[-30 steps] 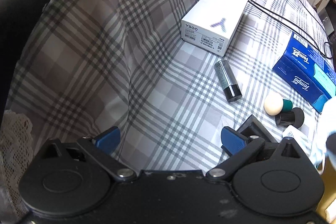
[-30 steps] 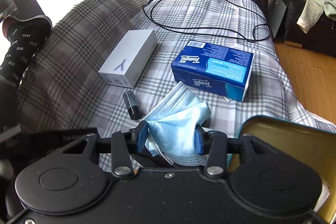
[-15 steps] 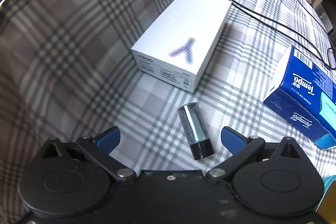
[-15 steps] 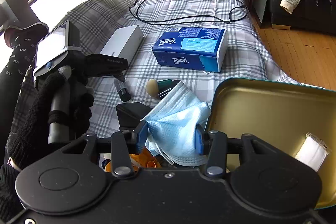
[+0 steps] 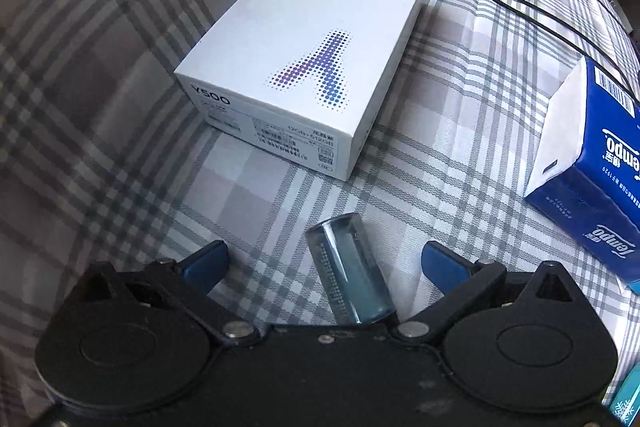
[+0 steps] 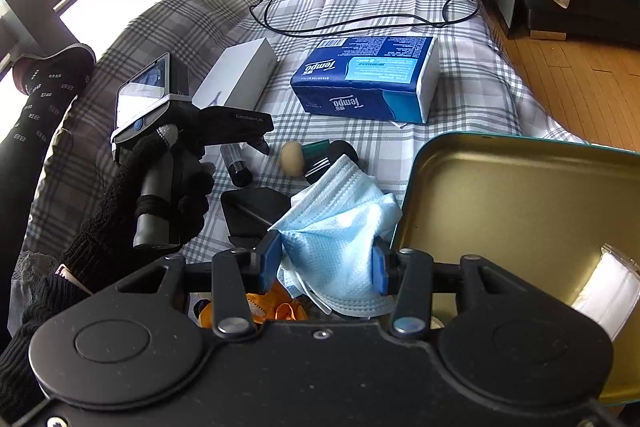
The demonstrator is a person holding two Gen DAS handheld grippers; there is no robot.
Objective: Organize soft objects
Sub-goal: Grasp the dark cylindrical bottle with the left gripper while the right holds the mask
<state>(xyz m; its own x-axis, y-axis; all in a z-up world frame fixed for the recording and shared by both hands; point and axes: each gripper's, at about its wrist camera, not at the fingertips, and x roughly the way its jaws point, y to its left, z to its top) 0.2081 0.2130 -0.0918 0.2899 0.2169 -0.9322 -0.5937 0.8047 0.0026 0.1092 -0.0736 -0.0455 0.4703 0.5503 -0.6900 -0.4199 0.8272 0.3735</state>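
My right gripper (image 6: 326, 263) is shut on a crumpled light blue face mask (image 6: 340, 223), held just left of an open gold tin (image 6: 520, 211). A white padded item (image 6: 608, 291) lies in the tin's right corner. My left gripper (image 5: 326, 263) is open and pointing steeply down at the plaid bedcover. A clear cylindrical tube (image 5: 352, 271) lies between its blue pads (image 5: 208, 263) without touching them. In the right wrist view a black-gloved hand (image 6: 160, 195) holds that left gripper over the same tube (image 6: 238, 167).
A white Y500 box (image 5: 312, 47) lies just beyond the tube, with a blue Tempo tissue pack (image 6: 368, 79) to its right. A beige sponge (image 6: 292, 157), dark caps (image 6: 320, 155) and a black case (image 6: 256, 207) sit near the mask. A black cable (image 6: 360, 23) loops behind.
The left gripper has dropped and moved toward the white box, so the clear tube now lies between its open fingers. The right gripper, still gripping the mask, shifted slightly, bringing the tin further into view.
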